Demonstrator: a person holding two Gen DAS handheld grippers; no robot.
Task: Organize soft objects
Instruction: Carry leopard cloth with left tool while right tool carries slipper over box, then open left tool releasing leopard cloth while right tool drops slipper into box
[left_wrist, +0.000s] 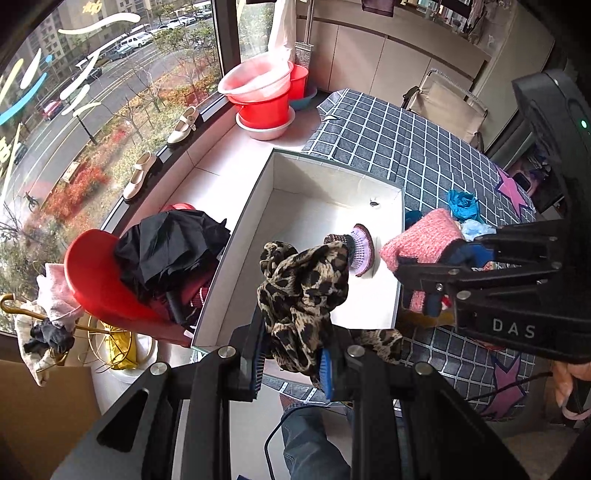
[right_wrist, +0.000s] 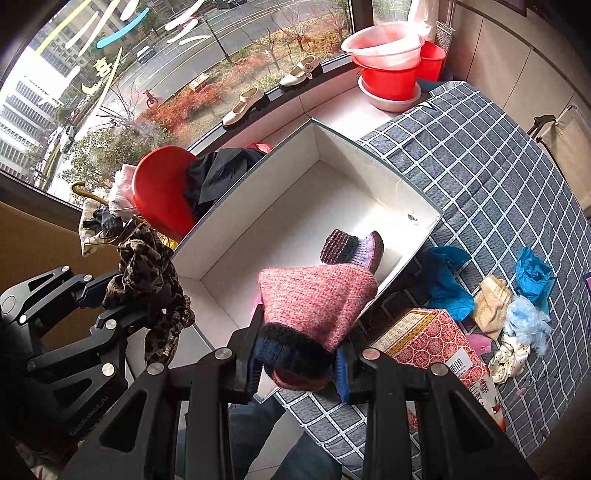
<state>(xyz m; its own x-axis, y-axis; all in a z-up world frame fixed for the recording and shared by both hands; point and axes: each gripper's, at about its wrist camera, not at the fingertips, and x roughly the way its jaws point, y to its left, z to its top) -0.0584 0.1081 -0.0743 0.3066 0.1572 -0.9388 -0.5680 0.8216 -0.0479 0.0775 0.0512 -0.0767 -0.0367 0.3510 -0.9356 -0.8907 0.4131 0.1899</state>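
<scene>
My left gripper (left_wrist: 293, 363) is shut on a leopard-print scarf (left_wrist: 304, 288) and holds it over the near edge of the white box (left_wrist: 255, 206). My right gripper (right_wrist: 297, 363) is shut on a pink knitted slipper (right_wrist: 317, 299) with a dark cuff, held above the box's near right corner (right_wrist: 424, 236). A purple knitted slipper (right_wrist: 354, 247) lies inside the box, also seen in the left wrist view (left_wrist: 360, 251). The right gripper shows in the left wrist view (left_wrist: 424, 273), the left gripper in the right wrist view (right_wrist: 110, 302).
The box stands on a grey checked cloth (right_wrist: 480, 155). Blue cloths (right_wrist: 448, 280), a beige cloth (right_wrist: 493, 299), a white scrunchie (right_wrist: 511, 358) and a red carton (right_wrist: 436, 339) lie to its right. A red tub of dark clothes (left_wrist: 122, 273) stands left. Red basins (left_wrist: 262, 99) and shoes (left_wrist: 142, 177) sit by the window.
</scene>
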